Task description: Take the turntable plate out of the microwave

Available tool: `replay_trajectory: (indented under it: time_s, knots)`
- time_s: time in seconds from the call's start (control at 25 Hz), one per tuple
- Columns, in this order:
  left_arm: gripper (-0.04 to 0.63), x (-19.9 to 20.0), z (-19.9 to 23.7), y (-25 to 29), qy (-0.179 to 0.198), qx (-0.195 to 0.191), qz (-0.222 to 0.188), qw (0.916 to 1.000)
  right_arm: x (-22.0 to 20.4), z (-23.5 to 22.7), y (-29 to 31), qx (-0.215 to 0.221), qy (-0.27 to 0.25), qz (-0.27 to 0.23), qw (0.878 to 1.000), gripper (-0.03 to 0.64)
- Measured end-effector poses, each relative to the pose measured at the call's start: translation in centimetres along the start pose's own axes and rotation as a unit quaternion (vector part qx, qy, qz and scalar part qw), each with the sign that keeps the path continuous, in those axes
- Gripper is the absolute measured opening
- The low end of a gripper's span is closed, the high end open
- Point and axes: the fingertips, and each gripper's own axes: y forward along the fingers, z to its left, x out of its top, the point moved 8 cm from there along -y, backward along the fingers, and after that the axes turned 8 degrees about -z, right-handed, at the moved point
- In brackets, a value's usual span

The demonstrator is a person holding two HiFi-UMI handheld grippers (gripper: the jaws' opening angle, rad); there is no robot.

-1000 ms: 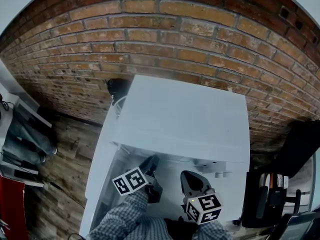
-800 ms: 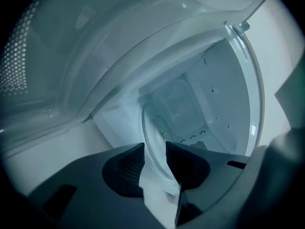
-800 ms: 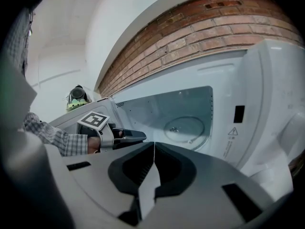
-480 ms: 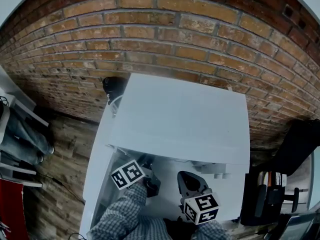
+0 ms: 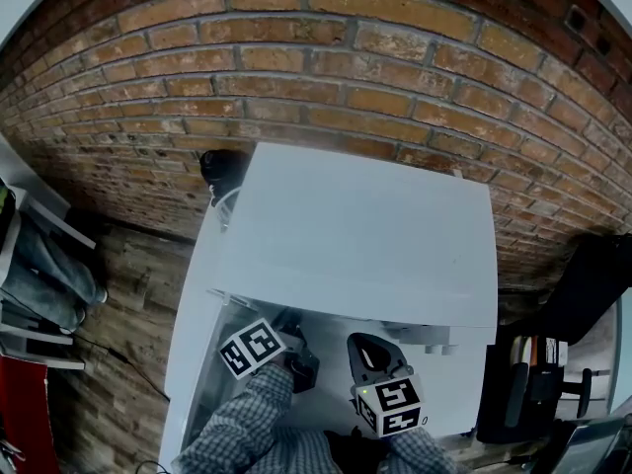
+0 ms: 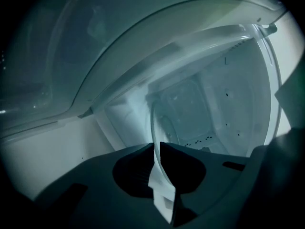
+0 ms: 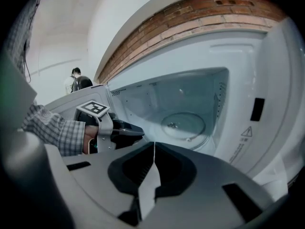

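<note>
"Glass, and thin at the edge. See how the turntable plate (image 7: 183,124) lies flat on the floor of the microwave (image 5: 355,235)? Its rim comes right out toward the left gripper (image 6: 156,146)."

"Has that one got hold of it?"

"Looks so to me. Its jaws are drawn in to a narrow slit, and the curved rim runs straight into that slit. The tool is rolled over on its side, so one jaw sits above the glass and one below."

"And the other hand?"

"The right gripper (image 7: 154,144) hangs outside the mouth. Its jaws are pressed together on nothing, and the plate is ahead of it, deeper in. The left is plainly the nearer one, so the pull is its job."

"Which way does it go?"

"Straight back toward the person, I'd say. A round plate has no long side to line up, so what counts is keeping it level. The ceiling of the cavity sits low over it. If the far edge dips it would drag on the floor, and I can't tell from here whether it has come clear of the hub underneath."

"Is there room at the sides?"

"There's not much on the left, where the open door (image 5: 193,354) stands just beside that arm. The front is open, though. Held by one point on the rim, the plate will want to sag, so the right tongs could well open and take the other side."
</note>
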Motion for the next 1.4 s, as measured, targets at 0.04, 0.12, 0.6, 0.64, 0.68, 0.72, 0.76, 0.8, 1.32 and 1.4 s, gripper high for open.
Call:
replay_trajectory:
  time_s: [0.04, 0.12, 0.6, 0.64, 0.68, 0.72, 0.76, 0.8, 1.32, 1.4]
  knots:
    - [0.044, -0.1, 0.0, 0.0, -0.004, -0.001, 0.0, 1.0, -0.3, 0.0, 0.5, 0.006, 0.008, 0.006, 1.0, 0.02]
    - [0.043, -0.1, 0.0, 0.0, -0.013, -0.001, 0.0, 0.9999, -1.0, -0.1, 1.5, 0.021, 0.053, 0.016, 0.998, 0.02]
    - [0.037, -0.4, -0.3, -0.3, -0.048, -0.008, -0.001, 0.9988, -5.4, -2.1, 5.0, 0.062, 0.551, -0.081, 0.828, 0.103]
    - [0.037, -0.4, -0.4, -0.4, -0.052, -0.009, -0.002, 0.9986, -5.5, -2.3, 5.1, 0.061, 0.569, -0.099, 0.814, 0.103]
    - [0.035, -0.4, -0.4, -0.4, -0.055, -0.011, -0.003, 0.9984, -5.5, -2.5, 5.1, 0.061, 0.583, -0.117, 0.802, 0.103]
    - [0.035, -0.3, -0.5, -0.5, -0.058, -0.012, -0.004, 0.9982, -5.5, -2.7, 5.3, 0.063, 0.594, -0.13, 0.791, 0.103]
    - [0.035, -0.3, -0.5, -0.5, -0.06, -0.012, -0.005, 0.9981, -5.5, -2.8, 5.5, 0.064, 0.603, -0.139, 0.783, 0.102]
    - [0.035, -0.2, -0.5, -0.4, -0.061, -0.012, -0.006, 0.998, -5.6, -2.9, 5.6, 0.066, 0.61, -0.143, 0.777, 0.103]
    - [0.034, -0.3, -0.4, -0.2, -0.069, -0.014, -0.01, 0.9974, -6.4, -3.2, 6.8, 0.078, 0.642, -0.146, 0.748, 0.079]
    - [0.034, -0.3, -0.4, -0.1, -0.067, -0.016, -0.011, 0.9975, -6.4, -3.1, 6.9, 0.077, 0.645, -0.149, 0.745, 0.067]
